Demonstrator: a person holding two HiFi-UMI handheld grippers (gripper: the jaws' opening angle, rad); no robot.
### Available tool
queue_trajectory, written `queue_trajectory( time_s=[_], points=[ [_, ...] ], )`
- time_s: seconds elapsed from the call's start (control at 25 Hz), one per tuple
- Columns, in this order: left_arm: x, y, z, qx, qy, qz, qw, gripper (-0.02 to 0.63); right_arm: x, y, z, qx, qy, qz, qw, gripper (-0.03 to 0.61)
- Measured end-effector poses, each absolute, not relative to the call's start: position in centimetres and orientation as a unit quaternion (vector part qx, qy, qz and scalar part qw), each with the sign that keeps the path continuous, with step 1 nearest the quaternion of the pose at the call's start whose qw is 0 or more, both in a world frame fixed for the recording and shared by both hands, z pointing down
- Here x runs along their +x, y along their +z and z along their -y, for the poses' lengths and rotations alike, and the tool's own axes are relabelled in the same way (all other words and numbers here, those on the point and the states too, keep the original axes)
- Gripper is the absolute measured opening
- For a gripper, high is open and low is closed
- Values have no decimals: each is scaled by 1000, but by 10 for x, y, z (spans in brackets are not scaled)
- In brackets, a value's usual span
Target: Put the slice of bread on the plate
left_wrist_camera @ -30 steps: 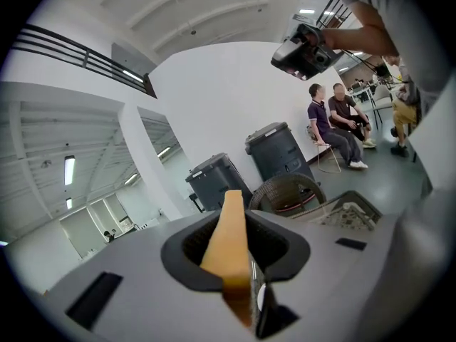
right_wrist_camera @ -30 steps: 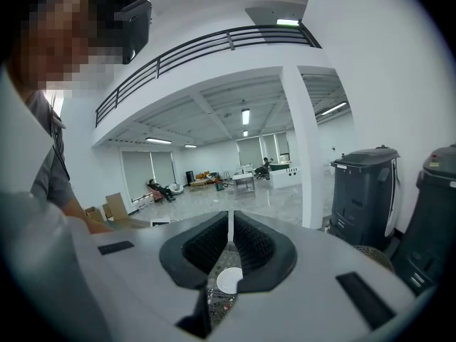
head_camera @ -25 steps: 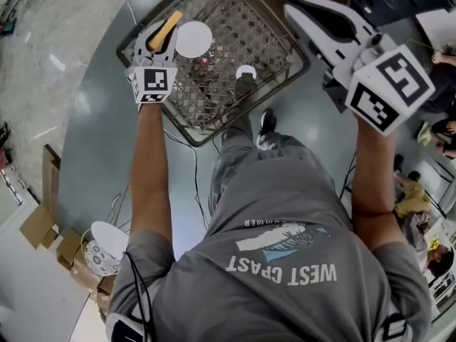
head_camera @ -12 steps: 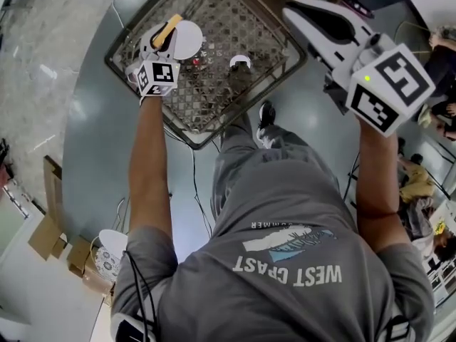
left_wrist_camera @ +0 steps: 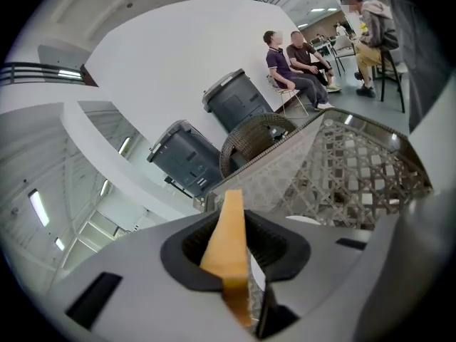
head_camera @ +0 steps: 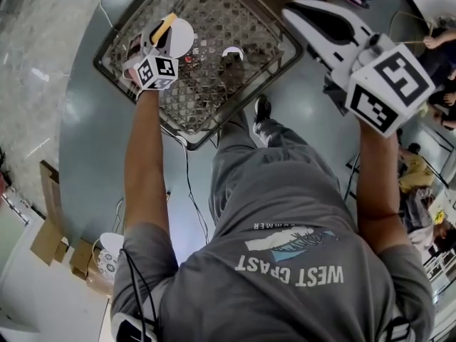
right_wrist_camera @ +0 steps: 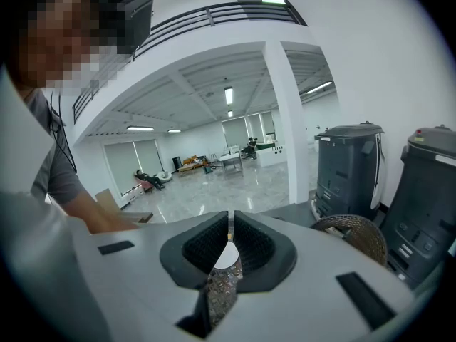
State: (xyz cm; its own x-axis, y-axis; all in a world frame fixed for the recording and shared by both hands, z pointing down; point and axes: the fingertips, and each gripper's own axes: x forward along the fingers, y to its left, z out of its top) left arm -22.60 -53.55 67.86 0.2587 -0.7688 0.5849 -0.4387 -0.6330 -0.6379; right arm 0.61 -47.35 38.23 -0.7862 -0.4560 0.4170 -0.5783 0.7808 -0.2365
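Two grippers, entered left to right. Left gripper: we find its jaws narrowly parted and clamped on the slice of bread. The bread is held on edge, its far end jutting past the pads, over the left rim of the white plate; contact we cannot tell. Plate: on the wire-mesh table, near its left edge, with open mesh spreading rightward. Right gripper: jaws together on nothing, at the table's right edge, well apart from the plate.
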Motion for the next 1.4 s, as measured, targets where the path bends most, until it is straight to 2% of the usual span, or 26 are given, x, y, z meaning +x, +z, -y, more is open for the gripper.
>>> queue_trajectory(
  time_s=[0.64, 1.2, 1.28, 1.4],
  points=[
    [-214, 727, 533, -766, -496, -365, 186, 94, 3, 412, 471, 277, 194, 921, 192, 12],
    [-194, 775, 517, -785, -510, -332, 117, 95, 8, 428, 473, 276, 205, 917, 202, 12],
    [-193, 781, 515, -784, -518, -326, 107, 111, 8, 429, 473, 276, 206, 917, 202, 11],
    [-191, 794, 511, -781, -532, -316, 88, 168, 9, 431, 474, 276, 207, 916, 203, 12]
  ],
)
